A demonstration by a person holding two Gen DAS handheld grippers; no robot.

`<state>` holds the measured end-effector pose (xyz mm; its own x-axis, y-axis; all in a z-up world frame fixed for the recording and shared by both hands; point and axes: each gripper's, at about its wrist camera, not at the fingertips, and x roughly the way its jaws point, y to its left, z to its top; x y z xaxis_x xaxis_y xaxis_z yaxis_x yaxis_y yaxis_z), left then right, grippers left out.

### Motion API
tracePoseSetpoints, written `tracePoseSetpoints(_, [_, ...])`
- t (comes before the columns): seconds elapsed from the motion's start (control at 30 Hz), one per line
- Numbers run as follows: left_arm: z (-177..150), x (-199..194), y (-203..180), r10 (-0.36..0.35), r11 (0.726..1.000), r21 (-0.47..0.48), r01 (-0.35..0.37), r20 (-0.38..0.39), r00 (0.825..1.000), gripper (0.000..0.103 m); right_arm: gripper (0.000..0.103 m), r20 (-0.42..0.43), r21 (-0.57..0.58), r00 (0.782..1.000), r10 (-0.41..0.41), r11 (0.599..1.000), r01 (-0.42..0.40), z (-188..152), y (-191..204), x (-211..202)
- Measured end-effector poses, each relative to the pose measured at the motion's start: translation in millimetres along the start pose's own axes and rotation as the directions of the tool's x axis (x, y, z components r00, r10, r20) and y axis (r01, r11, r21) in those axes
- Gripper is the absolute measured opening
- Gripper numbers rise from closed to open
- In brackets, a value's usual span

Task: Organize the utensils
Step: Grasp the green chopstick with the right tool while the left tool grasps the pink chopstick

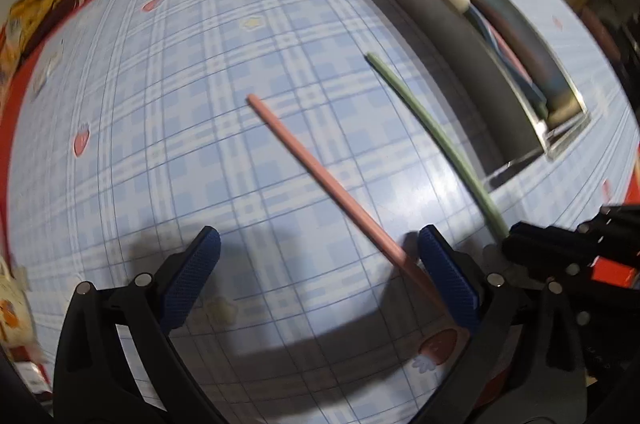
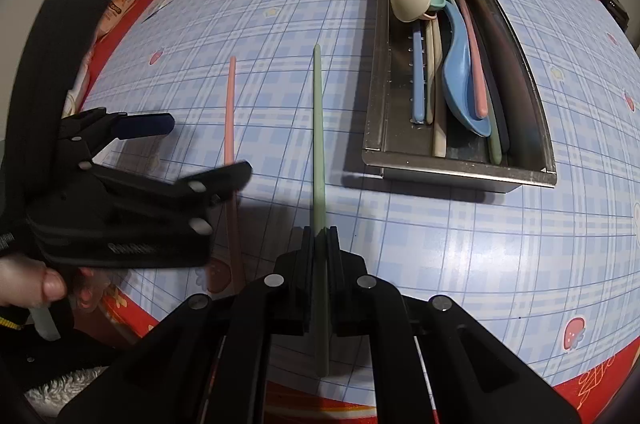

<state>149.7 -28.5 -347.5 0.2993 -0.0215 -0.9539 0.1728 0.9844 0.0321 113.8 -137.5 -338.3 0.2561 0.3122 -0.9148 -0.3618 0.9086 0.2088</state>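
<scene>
The green chopstick (image 2: 318, 128) runs up the middle of the right wrist frame, its near end clamped between the closed pads of the right gripper (image 2: 320, 236). Left of it the pink chopstick (image 2: 230, 112) lies on the plaid tablecloth (image 2: 440, 244), its near end passing between the wide-open fingers of the left gripper (image 1: 320, 272), untouched. Only the right view shows inside the steel tray (image 2: 536, 112), upper right: spoons and chopsticks.
</scene>
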Motion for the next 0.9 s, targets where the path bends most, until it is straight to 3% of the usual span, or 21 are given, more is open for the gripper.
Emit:
tracePoseSetpoints(0.13, [2.6, -1.4, -12.3, 0.002, 0.999, 0.053, -0.001, -0.018, 1.0, 0.092, 0.007, 0.002, 0.0, 1.0, 0.004, 1.0, -0.004, -1.8, -0.9, -1.0])
tracePoseSetpoints(0.23, [3.7, -4.6, -18.5, -0.019, 0.996, 0.083, 0.02, -0.014, 1.0, 0.079, 0.007, 0.001, -0.008, 1.0, -0.004, 1.0, 0.004, -2.7, -1.2, -1.4])
tracePoseSetpoints(0.4, [-0.8, -13.5, -27.8, -0.035, 0.99, 0.135, 0.033, 0.011, 0.999, 0.04, 0.007, -0.001, -0.015, 1.0, -0.012, 1.0, 0.012, -0.2, 1.5, 0.6])
tracePoseSetpoints(0.5, [-0.9, -14.3, -21.9, -0.032, 0.993, 0.115, 0.03, 0.013, 0.999, 0.025, 0.007, -0.001, -0.016, 1.0, -0.013, 1.0, 0.012, -0.6, 1.6, 0.2])
tracePoseSetpoints(0.63, [-2.3, -12.8, -9.6, -0.049, 0.995, 0.084, 0.049, 0.008, 0.999, 0.019, 0.009, 0.0, -0.021, 1.0, -0.015, 1.0, 0.015, -0.3, 2.9, 0.4])
tracePoseSetpoints(0.77, [-8.6, -14.0, 7.6, -0.072, 0.997, 0.04, 0.072, 0.006, 0.997, 0.015, 0.027, 0.017, -0.039, 0.999, -0.037, 0.999, 0.037, 1.3, 6.0, 0.7])
tracePoseSetpoints(0.9, [-16.7, -17.4, 25.6, -0.095, 0.995, -0.018, 0.095, 0.005, 0.995, 0.013, 0.027, 0.028, -0.043, 0.998, -0.049, 0.998, 0.05, 2.3, 7.9, 2.9])
